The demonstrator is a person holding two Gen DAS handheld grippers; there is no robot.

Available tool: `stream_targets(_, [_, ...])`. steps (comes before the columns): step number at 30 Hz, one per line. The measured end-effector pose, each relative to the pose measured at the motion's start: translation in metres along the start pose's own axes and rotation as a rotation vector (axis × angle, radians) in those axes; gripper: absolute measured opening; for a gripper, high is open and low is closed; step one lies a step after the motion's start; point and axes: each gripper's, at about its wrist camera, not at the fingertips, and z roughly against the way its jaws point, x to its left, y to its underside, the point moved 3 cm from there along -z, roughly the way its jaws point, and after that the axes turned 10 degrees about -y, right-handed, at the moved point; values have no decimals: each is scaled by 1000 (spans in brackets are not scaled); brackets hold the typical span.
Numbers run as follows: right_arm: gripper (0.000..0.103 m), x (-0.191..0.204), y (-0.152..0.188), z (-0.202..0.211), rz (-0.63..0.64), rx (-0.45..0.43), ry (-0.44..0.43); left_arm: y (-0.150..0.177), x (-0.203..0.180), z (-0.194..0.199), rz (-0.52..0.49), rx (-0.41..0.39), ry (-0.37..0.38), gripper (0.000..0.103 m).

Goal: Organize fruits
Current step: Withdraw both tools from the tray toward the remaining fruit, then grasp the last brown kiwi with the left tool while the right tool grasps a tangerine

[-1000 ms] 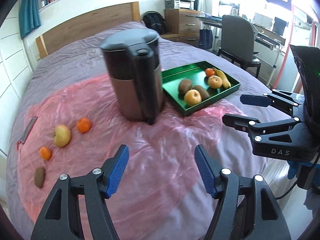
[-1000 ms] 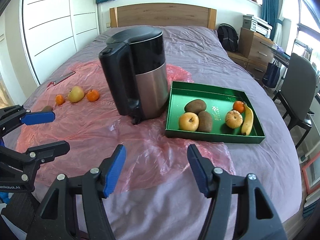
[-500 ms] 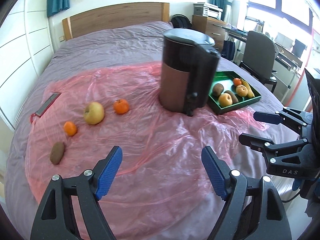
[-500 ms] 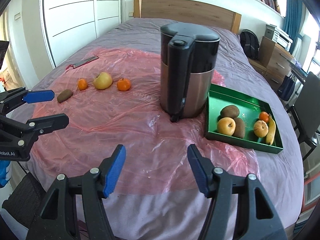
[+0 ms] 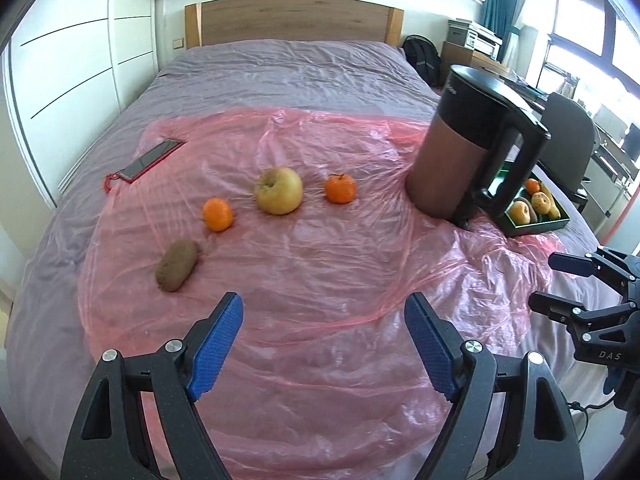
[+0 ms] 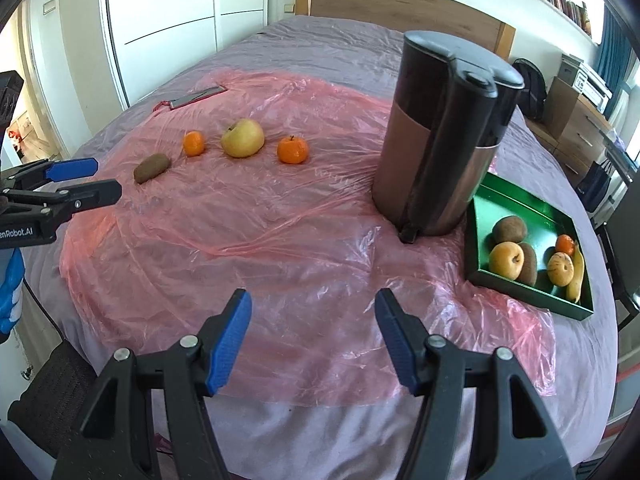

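Observation:
Four loose fruits lie in a row on the pink plastic sheet [image 5: 320,264]: a kiwi [image 5: 176,266], a small orange [image 5: 217,214], a yellow apple [image 5: 279,190] and a mandarin [image 5: 340,188]. My left gripper [image 5: 324,304] hovers in front of them, its jaws opening with nothing between them. To the right, the green tray [image 6: 528,298] holds kiwis, apples, an orange and a banana. My right gripper [image 6: 314,298] stands open and empty above the sheet's near edge, left of the tray. The left gripper [image 6: 106,178] also shows at that view's left edge, near the kiwi [image 6: 151,167].
A tall black and steel kettle [image 6: 440,140] stands on the sheet between the loose fruits and the tray. A phone in a red case [image 5: 148,160] lies at the sheet's far left corner. The purple bed [image 5: 288,68] runs back to a wooden headboard. A chair and drawers stand on the right.
Both grippers have swung left across the bed; the loose fruits are now ahead of the left gripper and the tray has slid right. The left jaws have widened.

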Motion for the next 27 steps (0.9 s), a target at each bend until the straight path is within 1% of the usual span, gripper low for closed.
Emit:
stream_targets(6, [96,18,-16,-23,32,10,-43,5,66,-22,71,28,-77,79])
stream_targets(9, [96,25,-27,-38,40,11,-55,6,89,-34,80,40,-101,79])
stream_targets(10, [97,27,-32,-43,42,11,-59,8,97,-38,76,45,-107,79])
stream_targets(11, [101,29,-38,-49,43,8,-67,9,103,-42,72,49,-112,79])
stream_targets(13, [103,33,-49,-60,47,4,-80,9,112,-51,69,62,-113,79])
stream_targets(18, [103,38,-78,-92,72,5,-78,9,123,-70,50,80,-97,79])
stream_targets(23, [103,31,-102,-125,65,8,-89,5,134,-101,41,123,-86,79])
stream_targets(27, [103,20,-123,-156,52,12,-91,-2,138,-126,14,150,-96,79])
